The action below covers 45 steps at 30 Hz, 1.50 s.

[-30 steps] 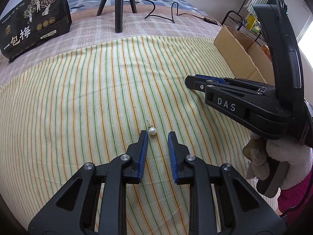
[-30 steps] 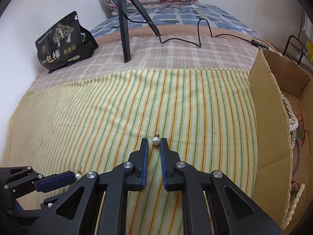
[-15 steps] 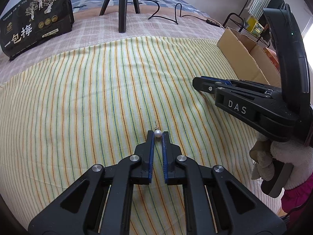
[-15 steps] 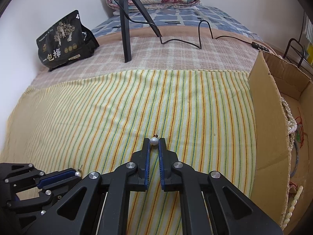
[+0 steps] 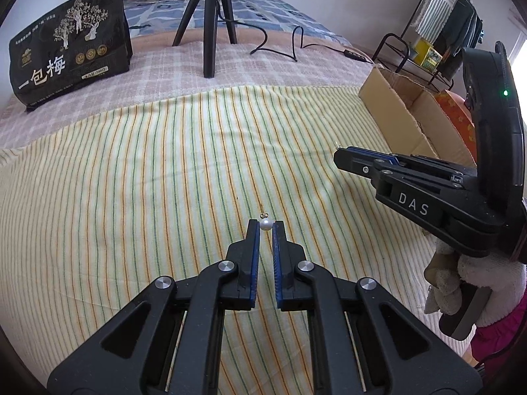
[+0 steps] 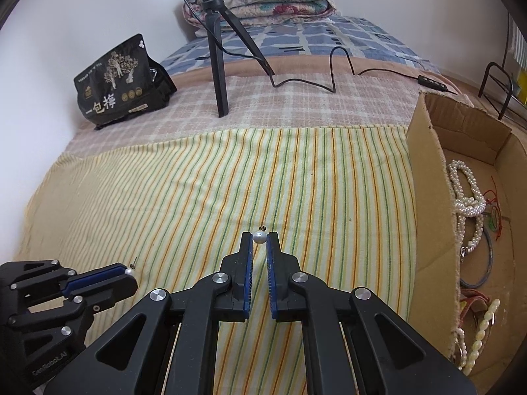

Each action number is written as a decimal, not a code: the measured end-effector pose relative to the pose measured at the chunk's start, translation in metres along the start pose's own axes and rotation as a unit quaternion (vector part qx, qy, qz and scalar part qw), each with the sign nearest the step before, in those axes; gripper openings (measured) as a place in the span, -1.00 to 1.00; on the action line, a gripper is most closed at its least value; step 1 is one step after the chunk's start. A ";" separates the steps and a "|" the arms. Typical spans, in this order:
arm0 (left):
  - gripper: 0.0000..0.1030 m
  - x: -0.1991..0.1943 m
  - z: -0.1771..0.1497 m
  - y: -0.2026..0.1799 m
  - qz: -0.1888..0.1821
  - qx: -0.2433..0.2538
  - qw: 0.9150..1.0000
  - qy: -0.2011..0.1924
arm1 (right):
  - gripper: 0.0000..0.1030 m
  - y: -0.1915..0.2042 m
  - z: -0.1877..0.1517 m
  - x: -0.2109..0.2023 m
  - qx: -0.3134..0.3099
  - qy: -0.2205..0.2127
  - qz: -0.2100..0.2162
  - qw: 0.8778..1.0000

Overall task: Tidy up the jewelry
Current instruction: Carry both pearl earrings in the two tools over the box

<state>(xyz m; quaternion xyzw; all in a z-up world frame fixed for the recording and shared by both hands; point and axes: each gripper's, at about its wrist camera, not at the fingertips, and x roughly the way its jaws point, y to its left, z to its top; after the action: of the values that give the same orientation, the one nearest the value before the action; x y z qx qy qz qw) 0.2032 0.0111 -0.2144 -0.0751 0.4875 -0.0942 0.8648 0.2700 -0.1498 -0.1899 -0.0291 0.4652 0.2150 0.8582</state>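
Observation:
My left gripper (image 5: 266,225) is shut on a white pearl earring (image 5: 265,224) at its fingertips, above the striped cloth (image 5: 148,181). My right gripper (image 6: 259,237) is shut on a second pearl earring (image 6: 259,237) at its fingertips. The right gripper shows in the left wrist view (image 5: 339,154) at right, with the earring's hook poking past its tip. The left gripper shows in the right wrist view (image 6: 130,272) at lower left with its pearl at the tip. A cardboard box (image 6: 425,177) at right holds pearl necklaces (image 6: 467,197) and bracelets.
A black snack bag (image 5: 69,52) and a black tripod (image 5: 210,33) with a cable stand at the back on the checked blanket. The cardboard box (image 5: 388,112) lies right of the cloth, with a metal rack (image 5: 415,52) behind it.
My left gripper closed on the pearl earring that lay on the cloth and lifted it. My right gripper kept its earring and rose, moving a little toward the box.

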 end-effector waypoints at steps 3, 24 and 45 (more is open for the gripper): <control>-0.89 -0.007 0.001 -0.003 -0.002 0.003 1.000 -0.007 | -0.87 0.002 0.002 -0.009 -0.003 -0.006 0.003 1.000; -0.89 -0.058 0.021 -0.069 -0.055 0.050 0.995 -0.068 | -0.87 -0.031 0.013 -0.099 -0.014 -0.053 -0.026 0.998; -0.89 -0.048 0.028 -0.156 -0.098 0.101 0.987 -0.073 | -0.87 -0.136 -0.025 -0.155 0.061 -0.057 -0.077 0.994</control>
<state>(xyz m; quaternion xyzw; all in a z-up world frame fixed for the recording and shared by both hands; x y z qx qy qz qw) 0.1886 -0.1280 -0.1259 -0.0417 0.4016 -0.2217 0.8876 0.2300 -0.3324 -0.0986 0.0000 0.4244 0.1210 0.8973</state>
